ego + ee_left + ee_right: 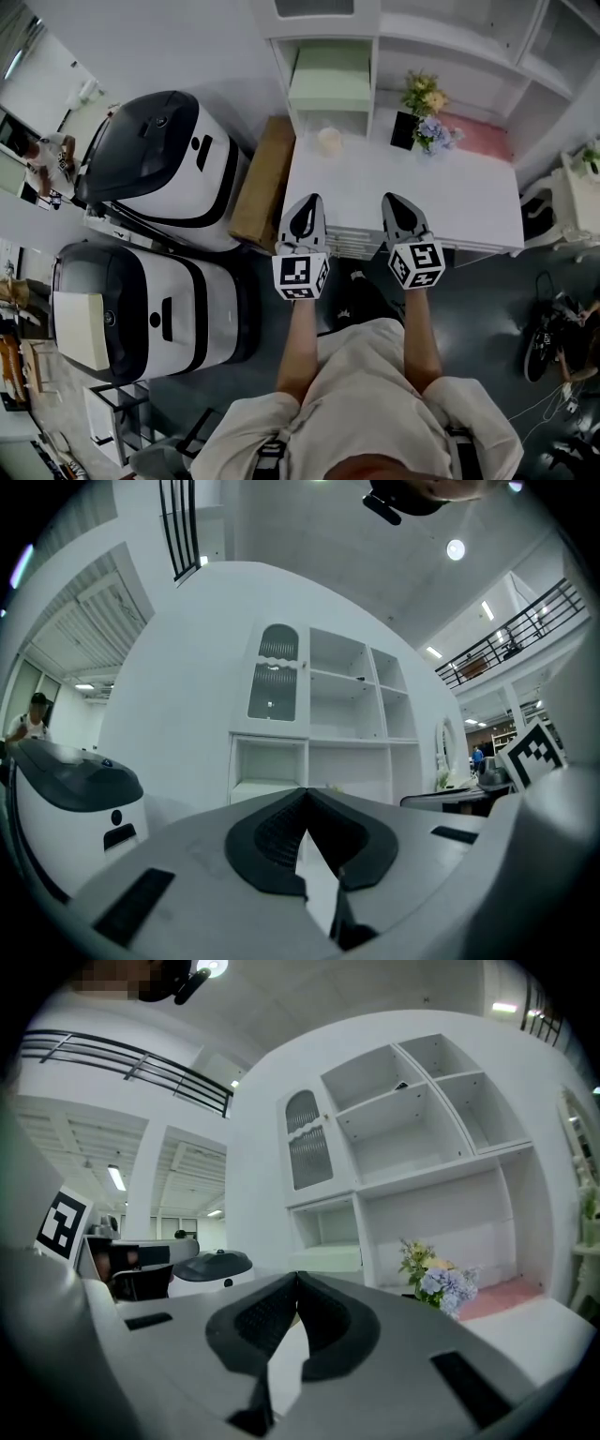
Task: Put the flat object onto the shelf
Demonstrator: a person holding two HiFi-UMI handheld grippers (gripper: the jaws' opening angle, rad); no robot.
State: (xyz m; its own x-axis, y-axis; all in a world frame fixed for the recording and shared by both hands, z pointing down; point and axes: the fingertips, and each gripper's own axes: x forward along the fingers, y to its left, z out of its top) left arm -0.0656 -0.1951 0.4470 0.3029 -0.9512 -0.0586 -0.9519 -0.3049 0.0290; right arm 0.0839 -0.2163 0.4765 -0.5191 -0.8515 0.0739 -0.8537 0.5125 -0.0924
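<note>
Above the white table that stands against the white shelf, we hold the left gripper and right gripper facing that shelf, jaws pressed together on nothing, while the pale green flat object lies flat in the shelf's lower left compartment, its broad edge across the opening.

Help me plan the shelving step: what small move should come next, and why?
Probably open the right gripper and ease it toward the pink flat object lying on the white table beside the flowers. Both grippers are shut and empty at the table's near edge, the left gripper farther from it.
</note>
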